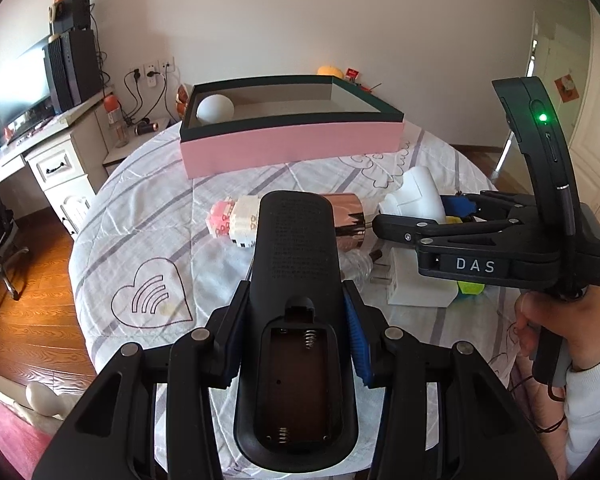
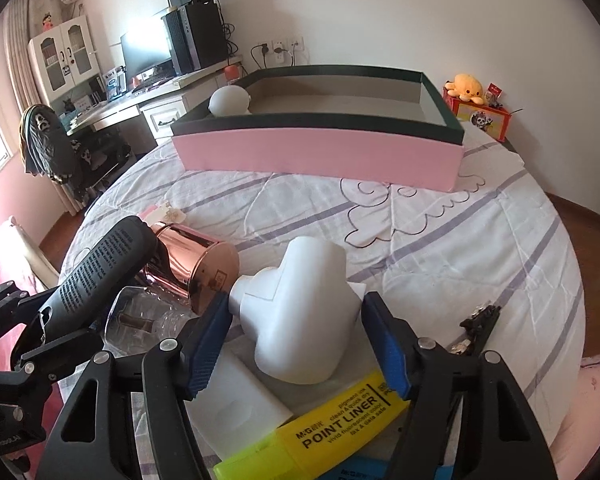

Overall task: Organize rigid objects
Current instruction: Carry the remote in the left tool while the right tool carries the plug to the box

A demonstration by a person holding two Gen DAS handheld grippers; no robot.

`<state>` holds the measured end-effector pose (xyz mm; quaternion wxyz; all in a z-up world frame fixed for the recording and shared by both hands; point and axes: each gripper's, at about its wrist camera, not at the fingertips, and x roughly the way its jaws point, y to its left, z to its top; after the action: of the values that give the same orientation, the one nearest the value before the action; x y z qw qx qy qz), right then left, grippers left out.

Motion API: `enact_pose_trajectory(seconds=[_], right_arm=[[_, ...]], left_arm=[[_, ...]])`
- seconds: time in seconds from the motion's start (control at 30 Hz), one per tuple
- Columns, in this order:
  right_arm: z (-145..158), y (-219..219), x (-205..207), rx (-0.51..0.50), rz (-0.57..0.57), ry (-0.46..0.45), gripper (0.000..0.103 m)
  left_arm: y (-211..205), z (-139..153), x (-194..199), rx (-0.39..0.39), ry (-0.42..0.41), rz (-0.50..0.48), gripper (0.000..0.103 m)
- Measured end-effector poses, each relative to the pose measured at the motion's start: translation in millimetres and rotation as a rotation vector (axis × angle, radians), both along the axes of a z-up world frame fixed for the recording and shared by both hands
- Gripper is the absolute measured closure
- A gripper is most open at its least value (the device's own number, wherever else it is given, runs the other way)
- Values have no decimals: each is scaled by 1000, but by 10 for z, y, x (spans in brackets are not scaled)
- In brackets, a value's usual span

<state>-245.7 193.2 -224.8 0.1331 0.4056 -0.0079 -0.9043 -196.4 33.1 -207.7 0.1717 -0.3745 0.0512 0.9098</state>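
My left gripper [image 1: 296, 320] is shut on a black remote control [image 1: 296, 248] lying back up, with its battery bay uncovered and empty. In the right wrist view the remote [image 2: 100, 264] juts in from the left. My right gripper [image 2: 298, 304] straddles a white plastic device [image 2: 304, 320] on the bed. The left pad is at the device's round neck, and a sliver of gap shows at the right pad. At the far side stands a pink box with a dark green rim [image 2: 320, 156], holding a white egg-shaped ball [image 2: 229, 101].
Around the white device lie a rose-gold cylinder [image 2: 192, 268], a clear plastic piece [image 2: 140, 320], a white charger plug [image 2: 236, 404], a yellow highlighter [image 2: 340, 420] and black clips [image 2: 480, 320]. A pink-and-white block figure [image 1: 236, 220] lies behind the remote. A desk [image 1: 24, 152] stands left of the bed.
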Motion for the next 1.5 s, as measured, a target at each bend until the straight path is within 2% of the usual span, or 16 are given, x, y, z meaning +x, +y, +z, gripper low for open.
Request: enact_pose_trajectory(seconds=[0.6, 0.93, 1.2, 1.5], right_arm=[[274, 128, 93, -14, -6, 62, 37], [595, 223, 106, -22, -7, 126, 37], [790, 289, -75, -7, 5, 158, 37], [1028, 248, -571, 41, 38, 195, 37]], left_arm=[[115, 288, 4, 13, 58, -22, 59], [167, 548, -108, 29, 115, -20, 59], [262, 760, -363, 26, 151, -30, 59], [412, 983, -959, 8, 166, -41, 59]])
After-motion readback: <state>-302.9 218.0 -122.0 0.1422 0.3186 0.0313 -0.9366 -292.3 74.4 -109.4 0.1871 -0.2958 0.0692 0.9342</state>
